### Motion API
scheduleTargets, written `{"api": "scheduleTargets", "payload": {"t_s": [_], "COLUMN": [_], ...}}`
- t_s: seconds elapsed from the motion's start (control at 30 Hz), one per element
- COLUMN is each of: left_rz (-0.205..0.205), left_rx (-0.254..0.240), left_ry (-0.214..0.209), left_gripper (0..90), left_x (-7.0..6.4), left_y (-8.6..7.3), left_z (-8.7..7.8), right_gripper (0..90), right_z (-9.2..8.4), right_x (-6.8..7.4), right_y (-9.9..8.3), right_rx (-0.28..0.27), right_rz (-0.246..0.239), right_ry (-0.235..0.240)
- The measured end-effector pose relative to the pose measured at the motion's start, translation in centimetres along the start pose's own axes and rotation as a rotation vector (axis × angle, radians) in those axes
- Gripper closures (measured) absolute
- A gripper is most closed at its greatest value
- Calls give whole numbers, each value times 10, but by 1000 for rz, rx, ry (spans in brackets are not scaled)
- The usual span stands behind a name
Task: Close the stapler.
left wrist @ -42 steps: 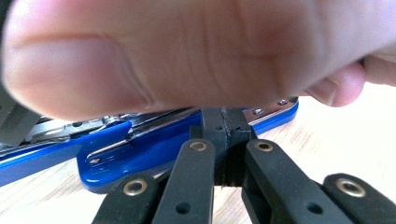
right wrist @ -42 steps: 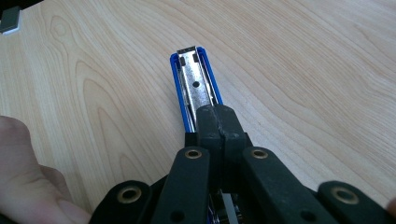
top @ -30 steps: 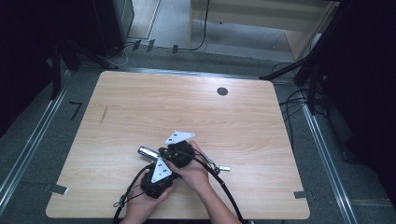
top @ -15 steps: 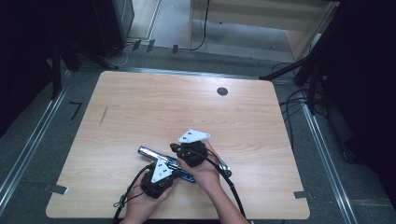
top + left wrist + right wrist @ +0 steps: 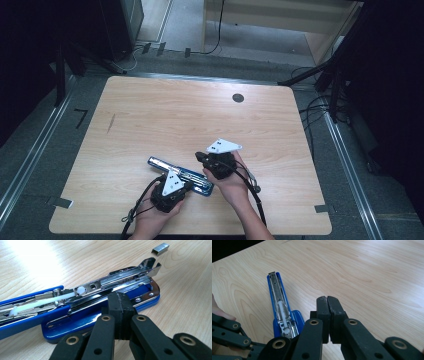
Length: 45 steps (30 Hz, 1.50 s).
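While the blue stapler (image 5: pixel 182 175) lies opened flat on the table (image 5: pixel 150 115), the left gripper (image 5: pixel 119 312), jaws together, presses on its base. The right gripper (image 5: pixel 328 315), also closed and empty, hovers nearby. A careless nudge could scatter the loose staple strip (image 5: pixel 160 248) or spin the stapler.

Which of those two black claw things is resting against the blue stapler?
The left gripper: its shut jaws sit against the opened blue stapler. The right gripper, also shut, hovers beside it over bare table.
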State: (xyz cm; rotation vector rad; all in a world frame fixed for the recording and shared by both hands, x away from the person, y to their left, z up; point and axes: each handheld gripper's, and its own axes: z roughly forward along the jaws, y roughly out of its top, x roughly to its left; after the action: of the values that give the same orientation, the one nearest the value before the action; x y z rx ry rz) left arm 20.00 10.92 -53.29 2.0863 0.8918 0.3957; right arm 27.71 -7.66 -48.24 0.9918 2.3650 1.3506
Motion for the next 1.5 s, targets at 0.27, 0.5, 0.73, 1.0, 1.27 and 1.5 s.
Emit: {"api": "scheduleTargets", "payload": {"t_s": [0.27, 0.5, 0.73, 1.0, 1.27, 1.5], "left_rz": [-3, -1, -2, -3, -2, -2], "left_rx": [-2, 0, -1, 0, -1, -1], "left_ry": [0, 0, 0, -1, 1, 1], "left_gripper": [900, 900, 900, 900, 900, 900], "left_x": [0, 0, 0, 0, -1, -1], "left_y": [0, 0, 0, 0, 0, 0], "left_z": [0, 0, 0, 0, 0, 0], "right_gripper": [880, 875, 900, 900, 900, 900], "right_z": [-17, -30, -39, -51, -62, -65], "right_x": [-13, -26, -34, -49, -65, -72], "right_y": [-11, -22, -33, -54, -79, -97], "right_rx": [4, 0, 0, 16, 56, 85], "right_rz": [10, 37, 58, 75, 110, 127], "right_ry": [-35, -71, -90, -130, -165, -182]}}
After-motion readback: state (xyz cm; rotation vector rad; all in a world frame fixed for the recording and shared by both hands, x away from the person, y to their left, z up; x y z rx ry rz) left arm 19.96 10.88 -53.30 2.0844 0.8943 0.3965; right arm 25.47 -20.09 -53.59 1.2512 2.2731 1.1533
